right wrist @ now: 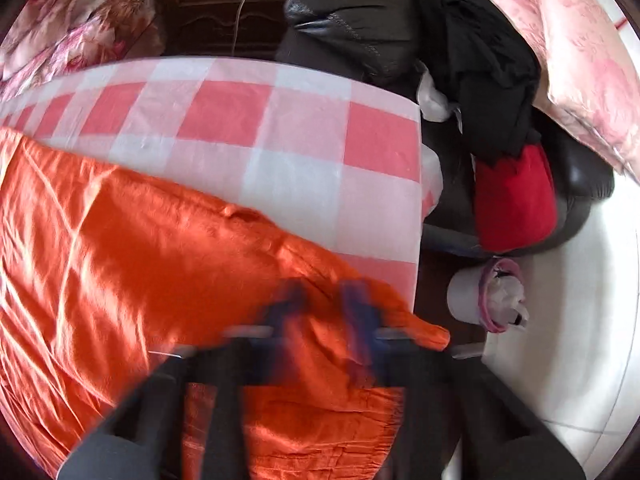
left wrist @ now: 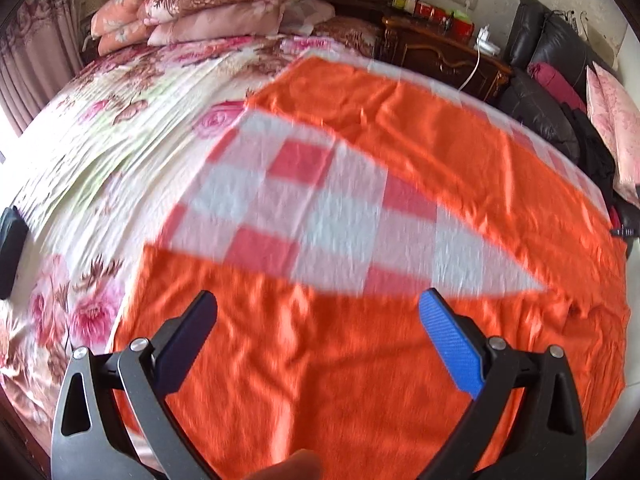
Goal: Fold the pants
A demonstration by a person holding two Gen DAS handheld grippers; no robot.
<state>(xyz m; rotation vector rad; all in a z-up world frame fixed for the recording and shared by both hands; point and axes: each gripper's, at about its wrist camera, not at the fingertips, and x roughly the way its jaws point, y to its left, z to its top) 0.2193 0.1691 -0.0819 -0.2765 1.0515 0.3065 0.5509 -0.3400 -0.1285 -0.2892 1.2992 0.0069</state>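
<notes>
On the checked sheet (left wrist: 280, 200) lay the orange pants (left wrist: 460, 160), legs splayed, bare cloth btwn; right gripper (right wrist: 324, 304) blurred at bed's edge, jaws pinched on orange fabric; left gripper (left wrist: 320, 308) wide open above, empty

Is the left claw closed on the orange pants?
No, the left claw stands wide open above the orange pants, with cloth showing freely between its two fingers.
</notes>
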